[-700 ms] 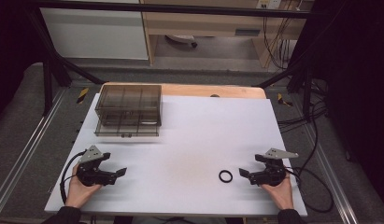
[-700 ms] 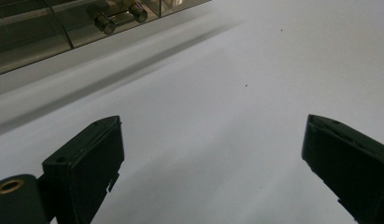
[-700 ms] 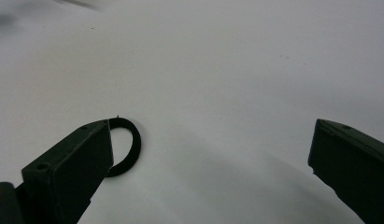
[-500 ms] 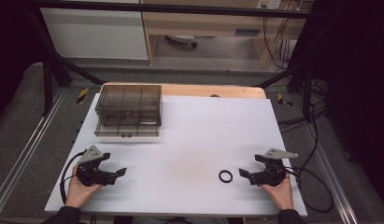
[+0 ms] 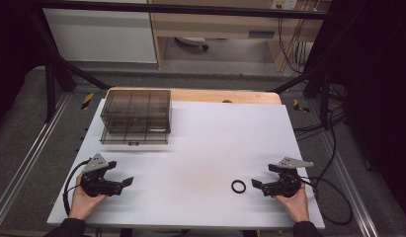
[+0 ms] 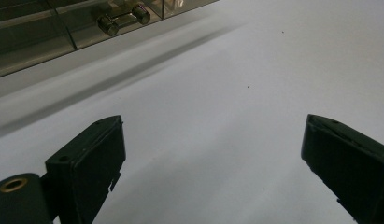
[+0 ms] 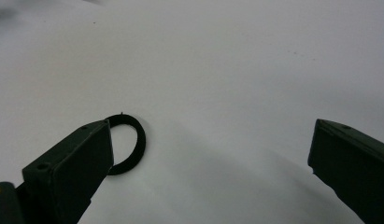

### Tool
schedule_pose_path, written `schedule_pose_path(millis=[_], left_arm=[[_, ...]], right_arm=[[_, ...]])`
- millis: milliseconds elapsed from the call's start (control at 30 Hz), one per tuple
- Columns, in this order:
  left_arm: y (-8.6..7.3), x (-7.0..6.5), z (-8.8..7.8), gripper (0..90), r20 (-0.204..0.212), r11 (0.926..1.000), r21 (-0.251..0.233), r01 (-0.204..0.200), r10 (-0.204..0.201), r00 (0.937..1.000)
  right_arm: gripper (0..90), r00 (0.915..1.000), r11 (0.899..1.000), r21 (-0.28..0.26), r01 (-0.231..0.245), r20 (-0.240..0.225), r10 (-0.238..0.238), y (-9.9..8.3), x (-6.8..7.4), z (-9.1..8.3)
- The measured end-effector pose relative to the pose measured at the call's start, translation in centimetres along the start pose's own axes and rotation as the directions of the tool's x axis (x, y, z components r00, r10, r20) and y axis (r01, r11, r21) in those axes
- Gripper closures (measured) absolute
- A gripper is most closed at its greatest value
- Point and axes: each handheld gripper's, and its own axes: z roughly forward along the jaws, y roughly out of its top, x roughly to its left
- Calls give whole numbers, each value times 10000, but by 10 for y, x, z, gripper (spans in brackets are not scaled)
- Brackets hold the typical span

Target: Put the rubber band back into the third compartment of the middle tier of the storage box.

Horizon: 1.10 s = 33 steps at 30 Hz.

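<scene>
Ring (image 5: pixel 238 186), black, thin and round with an open centre, lies flat on the white desk (image 5: pixel 210 143) near the front edge, toward the person's right. Matte, dark all round; through the hole the white surface shows. In the right gripper view the ring (image 7: pixel 126 144) sits by the near jaw, partly hidden behind it; whether they touch I cannot tell. It is not between the jaws.

Right tool (image 5: pixel 260 185) rests low at the desk, held in the person's right hand (image 5: pixel 293 200), pointing toward the ring and just beside it. Jaws spread wide, nothing between them but bare desk.

Left tool (image 5: pixel 125 181) at the front left of the desk, well apart from the ring, held in the left hand (image 5: pixel 82 201). Jaws spread, empty; white surface shows between them in the left gripper view.

Smoky clear drawer box (image 5: pixel 136 116) stands at the far left of the desk, with metal knobs (image 6: pixel 124 18) on its front.
</scene>
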Motion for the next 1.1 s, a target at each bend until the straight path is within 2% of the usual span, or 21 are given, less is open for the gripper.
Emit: schedule_pose_path(millis=[467, 633, 800, 933, 1100], left_arm=[[0, 1, 0, 62, 19, 9999, -73, 77, -77, 10000], [0, 1, 0, 62, 16, 9998, -123, 130, -130, 9999], [1, 1, 0, 62, 11, 9999, -118, 123, -123, 9999], [0, 2, 0, 62, 16, 9999, -107, 136, -135, 9999], [0, 1, 0, 61, 12, 9999, -102, 119, -119, 9999]], right_arm=[[10, 9999, 9998, 191, 115, -77, -113, 7, 10, 8], [11, 9996, 9993, 226, 285, -29, -285, 9, 13, 10], [17, 9991, 9980, 487, 411, -64, -408, 11, 17, 15], [31, 9995, 9971, 689, 314, -55, -311, 10, 19, 19], [54, 9994, 9964, 765, 354, -50, -351, 12, 23, 23]])
